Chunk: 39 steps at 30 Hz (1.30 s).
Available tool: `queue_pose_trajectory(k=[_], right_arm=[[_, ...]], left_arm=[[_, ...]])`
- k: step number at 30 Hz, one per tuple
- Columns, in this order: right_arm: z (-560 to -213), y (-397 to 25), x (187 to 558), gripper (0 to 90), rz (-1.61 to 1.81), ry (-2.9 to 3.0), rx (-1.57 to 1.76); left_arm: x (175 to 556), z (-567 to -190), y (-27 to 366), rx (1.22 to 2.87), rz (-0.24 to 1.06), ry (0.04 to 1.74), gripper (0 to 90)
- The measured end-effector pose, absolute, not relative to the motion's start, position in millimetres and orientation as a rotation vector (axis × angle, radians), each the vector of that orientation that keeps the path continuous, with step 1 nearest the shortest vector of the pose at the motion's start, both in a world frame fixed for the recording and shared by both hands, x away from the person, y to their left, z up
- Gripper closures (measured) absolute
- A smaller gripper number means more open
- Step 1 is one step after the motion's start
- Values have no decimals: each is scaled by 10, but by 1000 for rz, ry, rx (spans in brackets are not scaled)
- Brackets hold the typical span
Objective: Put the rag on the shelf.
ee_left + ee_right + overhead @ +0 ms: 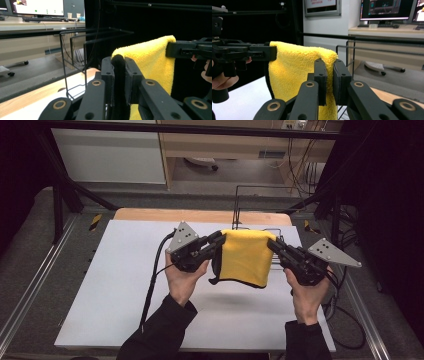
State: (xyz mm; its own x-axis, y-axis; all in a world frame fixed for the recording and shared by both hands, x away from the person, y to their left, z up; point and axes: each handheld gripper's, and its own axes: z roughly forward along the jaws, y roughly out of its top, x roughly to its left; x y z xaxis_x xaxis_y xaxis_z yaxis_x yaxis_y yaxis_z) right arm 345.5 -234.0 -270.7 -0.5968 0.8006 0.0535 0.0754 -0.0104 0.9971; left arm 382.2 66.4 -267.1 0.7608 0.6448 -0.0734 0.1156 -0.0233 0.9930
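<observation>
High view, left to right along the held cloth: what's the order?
Left gripper's cable → left gripper → yellow cloth → right gripper → right gripper's grey plate.

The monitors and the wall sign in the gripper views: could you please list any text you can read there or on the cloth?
No text is legible.
Wall sign: red lettering, too blurred to read.
Monitors: content too small to read.
Yellow cloth: no label visible.

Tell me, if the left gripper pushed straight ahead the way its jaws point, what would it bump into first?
Probably the right gripper. The left gripper is clamped on one corner of the yellow towel and points across it at the other gripper, though depth is hard to judge.
</observation>
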Motion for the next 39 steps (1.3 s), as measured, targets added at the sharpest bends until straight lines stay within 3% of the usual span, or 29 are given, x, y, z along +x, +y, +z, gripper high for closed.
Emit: queue_pose_trajectory(k=[39], right_arm=[[-1828, -2511, 3639, 835, 1629, 1474, 848]], left_arm=[[4098, -1828, 314, 1421, 543, 548, 799]])
